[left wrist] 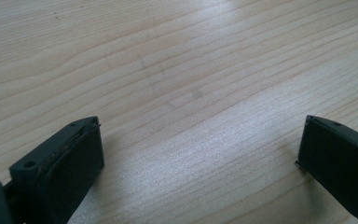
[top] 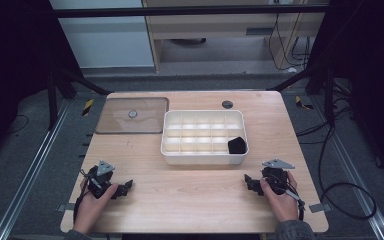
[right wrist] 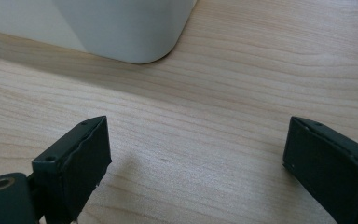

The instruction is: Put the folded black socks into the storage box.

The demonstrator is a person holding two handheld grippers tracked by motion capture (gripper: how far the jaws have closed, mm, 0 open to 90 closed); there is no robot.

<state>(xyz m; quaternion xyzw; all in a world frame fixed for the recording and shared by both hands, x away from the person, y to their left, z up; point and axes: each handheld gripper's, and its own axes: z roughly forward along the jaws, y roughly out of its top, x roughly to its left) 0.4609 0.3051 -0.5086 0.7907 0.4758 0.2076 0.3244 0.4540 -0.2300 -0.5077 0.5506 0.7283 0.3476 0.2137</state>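
Jaws on both grippers stand wide apart with nothing between them. Left gripper [top: 125,188] rests low on the near left part of the bench [top: 190,200], held in the person's left hand [top: 96,197], its jaws pointing toward the bench's middle. In the left gripper view the left gripper [left wrist: 200,140] shows bare wood grain between its two black jaws. Right gripper [top: 250,182] sits at the near right of the bench in the right hand [top: 279,195], jaws pointing left and slightly forward. In the right gripper view the right gripper [right wrist: 196,144] faces the rounded near corner of the white tray [right wrist: 121,28], which lies just ahead of the jaws but apart from them.

White tray [top: 202,159] stands at the middle of the bench, divided into a grid of small compartments. Black object [top: 236,145] lies in the near right corner compartment; its kind cannot be told. Clear lid [top: 150,125] lies flat on the bench just left of the tray, at the far left, with a small round knob [top: 132,114] at its centre. Small dark round disc [top: 227,104] sits in the bench surface beyond the tray. Neither gripper touches the tray, the lid or the black object.
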